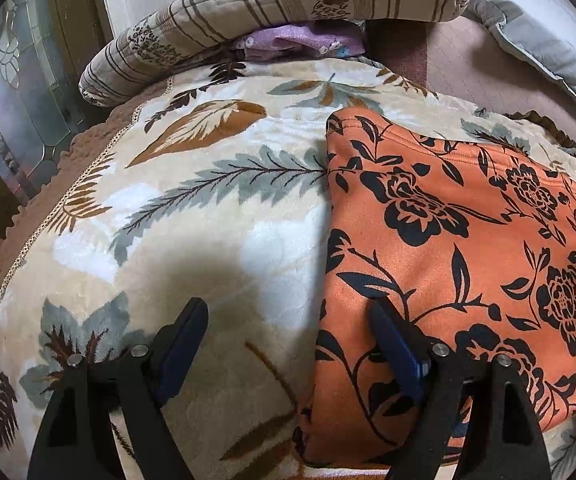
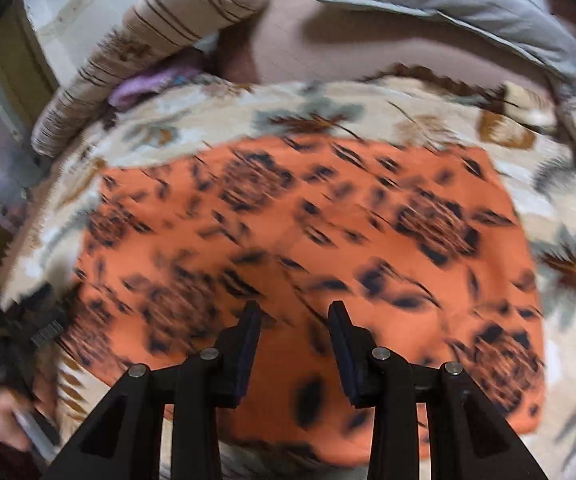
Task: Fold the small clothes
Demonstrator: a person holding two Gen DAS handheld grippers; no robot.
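On the bed point(image 1: 224, 216), the cloth point(image 1: 447, 240) looks soft and limp; I'd pinch its left hem. My left tool point(image 1: 288, 316) gapes wide, right tool point(image 2: 293, 312) parted, both empty.

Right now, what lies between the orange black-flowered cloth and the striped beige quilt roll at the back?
Only bare leaf-print plush blanket separates the orange black-flowered cloth from the striped beige quilt roll; the left wrist view shows it sharply.
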